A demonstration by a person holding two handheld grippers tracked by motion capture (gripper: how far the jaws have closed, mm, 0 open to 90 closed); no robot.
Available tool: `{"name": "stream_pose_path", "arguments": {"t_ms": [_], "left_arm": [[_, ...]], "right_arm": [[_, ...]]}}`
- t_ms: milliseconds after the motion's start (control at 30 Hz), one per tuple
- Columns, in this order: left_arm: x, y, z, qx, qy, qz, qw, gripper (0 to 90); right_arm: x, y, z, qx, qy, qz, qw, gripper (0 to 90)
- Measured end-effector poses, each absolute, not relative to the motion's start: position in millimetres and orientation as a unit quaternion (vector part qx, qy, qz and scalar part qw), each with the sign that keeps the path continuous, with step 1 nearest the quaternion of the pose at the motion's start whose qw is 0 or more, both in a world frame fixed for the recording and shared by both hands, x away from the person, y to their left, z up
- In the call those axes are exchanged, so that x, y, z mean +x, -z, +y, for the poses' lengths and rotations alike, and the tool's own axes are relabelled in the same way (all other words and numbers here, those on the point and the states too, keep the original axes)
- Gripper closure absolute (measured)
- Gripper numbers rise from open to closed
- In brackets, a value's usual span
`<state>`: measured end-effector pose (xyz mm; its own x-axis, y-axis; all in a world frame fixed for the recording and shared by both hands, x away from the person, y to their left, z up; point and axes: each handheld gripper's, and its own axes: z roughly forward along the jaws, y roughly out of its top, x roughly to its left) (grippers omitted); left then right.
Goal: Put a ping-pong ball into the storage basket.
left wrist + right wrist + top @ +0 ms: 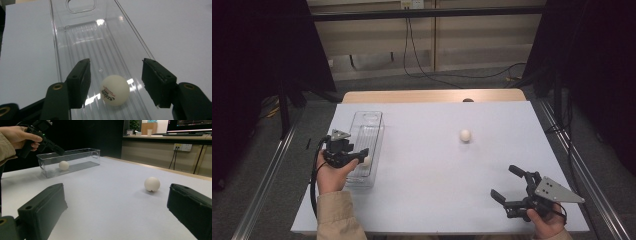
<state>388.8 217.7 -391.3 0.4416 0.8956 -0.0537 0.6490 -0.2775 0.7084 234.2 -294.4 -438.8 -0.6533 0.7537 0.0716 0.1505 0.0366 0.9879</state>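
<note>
Ping-pong ball (pixel 115 90) with dark printed lettering is sitting on the ribbed floor of the clear plastic bin (pixel 57 50), right between the jaws of your left gripper (pixel 116 81), and neither pad is touching it. You are holding those jaws apart on either side of the ball, so it is lying free; judging from that, this ball is delivered and the bin is what is keeping it from rolling off. In the high view your left gripper (pixel 362 156) is hanging over the near end of the bin (pixel 377 145), reaching in from its left side, which is why the ball (pixel 367 160) is resting at that end and not farther along.

Your right gripper (pixel 512 182) is resting low near the right front of the white table (pixel 422 165), jaws spread wide and holding nothing. In the right gripper view its jaws are framing the second ball (pixel 152 184), which is lying alone on the open table, well apart from the bin (pixel 75 155). You are aiming at it, I judge, as the next pick.

Farther off, beyond the table's far edge, cables are trailing across the floor (pixel 452 75).
</note>
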Motion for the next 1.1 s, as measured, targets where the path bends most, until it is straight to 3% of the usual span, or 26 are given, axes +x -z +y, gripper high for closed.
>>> {"name": "stream_pose_path", "arguments": {"t_ms": [233,1100], "left_arm": [[387.1,385.3,210.9,0.775,-0.180,0.494,0.351,32.7],[383.9,371.5,177.1,0.786,-0.153,0.466,0.377,18.1]], "right_arm": [[234.4,438.8,-294.2,0.335,-0.607,0.676,0.249,1.3],[235.9,438.5,-292.8,0.332,-0.608,0.677,0.248,1.3]]}}
